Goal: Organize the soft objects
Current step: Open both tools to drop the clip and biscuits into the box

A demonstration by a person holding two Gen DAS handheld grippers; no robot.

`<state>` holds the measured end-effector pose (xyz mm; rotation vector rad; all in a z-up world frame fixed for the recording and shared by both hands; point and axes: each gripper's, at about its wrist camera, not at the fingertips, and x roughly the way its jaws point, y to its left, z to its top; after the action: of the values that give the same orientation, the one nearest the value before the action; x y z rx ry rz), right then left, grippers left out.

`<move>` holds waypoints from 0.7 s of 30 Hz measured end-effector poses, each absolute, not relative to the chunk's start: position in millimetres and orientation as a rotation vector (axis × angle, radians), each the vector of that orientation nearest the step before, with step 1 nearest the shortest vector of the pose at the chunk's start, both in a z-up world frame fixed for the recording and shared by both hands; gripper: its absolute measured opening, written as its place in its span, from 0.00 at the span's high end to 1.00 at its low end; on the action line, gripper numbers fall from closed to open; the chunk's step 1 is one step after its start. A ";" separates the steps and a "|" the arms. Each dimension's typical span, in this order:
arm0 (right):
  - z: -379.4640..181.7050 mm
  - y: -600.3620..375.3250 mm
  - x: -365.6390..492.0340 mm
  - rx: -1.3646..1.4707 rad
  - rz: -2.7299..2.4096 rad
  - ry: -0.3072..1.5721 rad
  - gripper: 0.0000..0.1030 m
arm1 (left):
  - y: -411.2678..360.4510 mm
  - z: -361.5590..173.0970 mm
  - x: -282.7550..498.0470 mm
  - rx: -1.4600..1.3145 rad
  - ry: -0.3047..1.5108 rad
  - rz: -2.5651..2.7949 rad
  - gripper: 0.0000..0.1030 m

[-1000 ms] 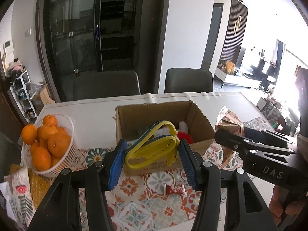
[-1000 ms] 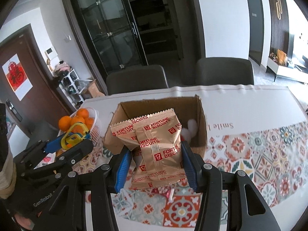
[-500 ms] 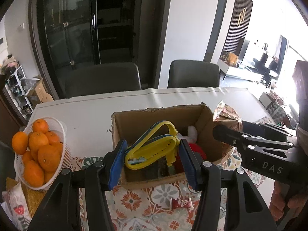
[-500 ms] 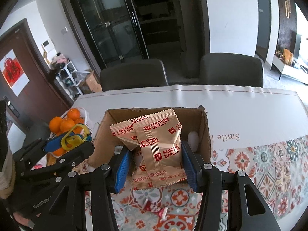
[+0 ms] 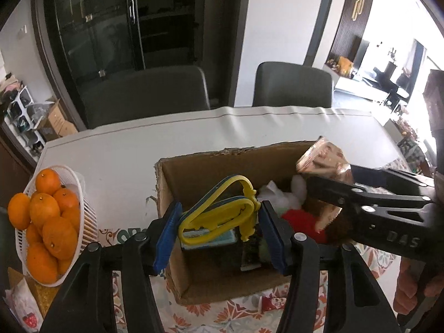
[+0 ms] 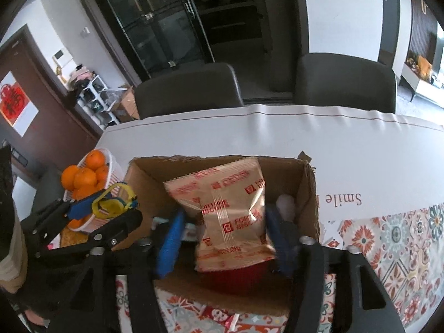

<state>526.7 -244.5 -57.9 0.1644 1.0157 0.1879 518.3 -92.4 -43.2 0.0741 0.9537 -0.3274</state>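
Note:
An open cardboard box (image 5: 177, 177) stands on the table; it also shows in the right wrist view (image 6: 144, 174). My left gripper (image 5: 219, 222) is shut on a yellow and blue looped item (image 5: 222, 216), held over the box's left part. My right gripper (image 6: 224, 236) holds a tan Fortune Biscuits packet (image 6: 227, 208) between its fingers over the box's right part; the fingers look slightly spread and blurred. The packet (image 5: 322, 161) shows in the left wrist view too. Inside the box lie a white plush (image 5: 280, 197), a red soft thing (image 5: 302, 222) and other items.
A white basket (image 5: 86, 222) of oranges (image 5: 52, 230) stands left of the box. A patterned cloth (image 6: 402, 238) covers the table's near part, the white table (image 5: 116, 155) lies beyond. Small wrapped candies (image 5: 272, 304) lie in front of the box. Two grey chairs (image 5: 147, 94) stand behind.
Both grippers have moved forward and now hang over the box's opening. The biscuit packet has tilted and sits lower between the right fingers, which look a little wider.

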 end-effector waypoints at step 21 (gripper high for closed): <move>-28.7 -238.7 461.2 0.136 0.036 0.877 0.23 | -64.4 -23.0 474.1 0.095 0.848 -0.147 0.20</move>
<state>461.2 -238.7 -28.7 0.1356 0.8769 0.0365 474.1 -64.4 -23.0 0.0948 0.8479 -0.1469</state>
